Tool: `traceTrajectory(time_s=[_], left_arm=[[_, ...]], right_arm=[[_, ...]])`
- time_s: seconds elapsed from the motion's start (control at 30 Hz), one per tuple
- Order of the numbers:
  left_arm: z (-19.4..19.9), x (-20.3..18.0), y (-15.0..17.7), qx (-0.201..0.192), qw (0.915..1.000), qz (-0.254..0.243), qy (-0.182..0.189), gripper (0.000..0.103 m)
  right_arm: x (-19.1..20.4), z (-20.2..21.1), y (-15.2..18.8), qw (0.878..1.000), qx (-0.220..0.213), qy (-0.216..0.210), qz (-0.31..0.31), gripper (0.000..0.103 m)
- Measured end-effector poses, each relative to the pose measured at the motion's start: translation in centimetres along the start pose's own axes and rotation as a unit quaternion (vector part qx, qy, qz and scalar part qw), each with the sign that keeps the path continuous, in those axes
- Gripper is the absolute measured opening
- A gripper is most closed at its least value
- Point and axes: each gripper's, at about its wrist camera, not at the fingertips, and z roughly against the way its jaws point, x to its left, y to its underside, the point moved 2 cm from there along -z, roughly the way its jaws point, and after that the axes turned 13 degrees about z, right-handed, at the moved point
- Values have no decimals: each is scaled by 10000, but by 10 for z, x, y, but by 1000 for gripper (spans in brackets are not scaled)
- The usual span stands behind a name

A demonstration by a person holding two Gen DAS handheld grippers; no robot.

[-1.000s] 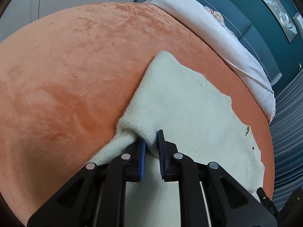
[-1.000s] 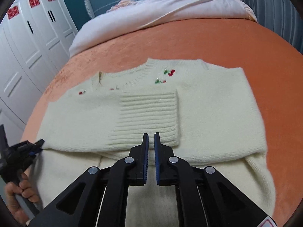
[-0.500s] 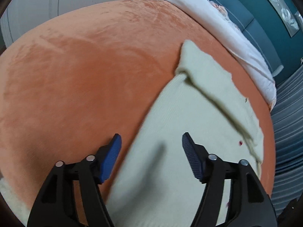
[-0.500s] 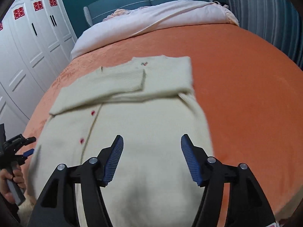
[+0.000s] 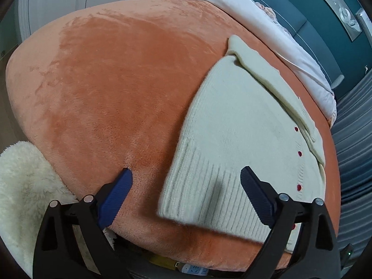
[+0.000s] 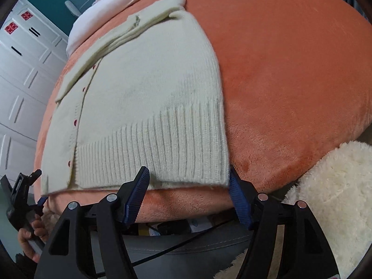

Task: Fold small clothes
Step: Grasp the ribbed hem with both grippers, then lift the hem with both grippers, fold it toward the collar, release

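Observation:
A cream knit cardigan (image 5: 234,139) with red buttons lies flat on the orange bed (image 5: 111,88), sleeves folded across its chest at the far end. Its ribbed hem is at the bed's near edge. My left gripper (image 5: 186,195) is open and empty, just in front of the hem's left corner. The cardigan also shows in the right wrist view (image 6: 148,97). My right gripper (image 6: 188,193) is open and empty, its fingers either side of the hem's right corner at the bed edge. The left gripper (image 6: 28,193) shows in a hand at the lower left of the right wrist view.
A fluffy cream rug (image 6: 330,200) lies on the floor by the bed (image 6: 290,69), also in the left wrist view (image 5: 23,186). A white duvet (image 5: 279,37) lies at the bed's far end. White wardrobe doors (image 6: 21,69) stand to the left.
Both grippers let go of the folded sleeves, opened wide and pulled back from the chest to the ribbed hem at the bed's near edge.

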Motion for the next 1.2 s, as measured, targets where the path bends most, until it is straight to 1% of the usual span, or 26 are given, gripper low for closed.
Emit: traceTrajectory(time_s=[0.07, 0.13, 0.17, 0.27, 0.33, 0.4, 0.43, 0.47, 0.5, 0.57, 0.6, 0.63, 0.73, 0.8, 0.83, 0.87, 0.9, 0.97, 1.0, 1.03, 1.07, 1.1, 1.13, 1.2], left_arm=[[0, -4, 3, 114, 9999, -35, 67, 94], [-2, -6, 5, 226, 9997, -25, 121, 96], [-3, -8, 5, 240, 9997, -52, 86, 96], [-6, -15, 6, 288, 9994, -178, -19, 96], [-5, -19, 5, 343, 9993, -118, 123, 93], [-3, -21, 2, 377, 9987, 30, 347, 76], [-3, -21, 1, 394, 9981, 110, 465, 68], [-4, -21, 0, 444, 9974, 153, 543, 50], [-7, -22, -1, 512, 9969, 166, 576, 37], [-10, -20, -3, 546, 9972, 204, 470, 22], [-10, -19, -3, 539, 9975, 213, 401, 21], [-10, -19, -4, 536, 9978, 218, 338, 21], [-9, -19, -4, 541, 9984, 126, 134, 25], [-9, -19, -4, 586, 9982, 92, 110, 49], [-9, -19, -3, 574, 9981, 123, 168, 55], [-10, -18, -4, 580, 9979, 169, 216, 70], [-11, -17, -4, 593, 9976, 231, 286, 77], [-14, -17, -5, 589, 9971, 331, 359, 80], [-16, -17, -6, 587, 9969, 354, 375, 76], [-15, -18, -8, 583, 9968, 356, 413, 69], [-14, -20, -9, 663, 9958, 334, 529, 40], [-16, -20, -11, 886, 9934, 362, 628, 11], [-14, -20, -13, 995, 9917, 447, 676, 10], [-2, -19, -17, 963, 9907, 496, 824, 9]], right_arm=[[2, -1, -2, 10000, -62, -20, -7, 72], [1, 0, -2, 9999, -118, -60, -6, 73], [0, 0, -1, 9999, -146, -85, -24, 73], [-4, 2, -5, 9988, -308, -339, -192, 73], [-8, 4, -7, 9961, -496, -611, -401, 73], [-11, 6, -9, 9923, -675, -890, -542, 72], [-9, 6, -9, 9914, -721, -940, -556, 69], [-5, 6, -10, 9916, -719, -933, -536, 65], [-3, 5, -10, 9924, -696, -884, -495, 62], [0, 5, -11, 9935, -696, -795, -414, 54], [1, 5, -12, 9937, -697, -782, -399, 53], [1, 5, -12, 9936, -706, -780, -402, 53], [0, 5, -11, 9931, -711, -814, -466, 54], [0, 3, -11, 9930, -685, -828, -490, 55], [0, 2, -12, 9929, -681, -847, -487, 58], [1, 2, -12, 9927, -681, -874, -474, 62], [2, 2, -13, 9927, -682, -891, -446, 63], [6, 0, -14, 9934, -689, -842, -374, 67], [8, -1, -15, 9939, -688, -795, -337, 67], [9, -1, -16, 9943, -695, -751, -300, 63], [10, 0, -17, 9945, -716, -714, -289, 40], [10, 1, -19, 9944, -709, -732, -285, 19], [8, 2, -21, 9940, -652, -807, -342, 10], [3, 13, -24, 9899, -818, -1035, -524, 9]])
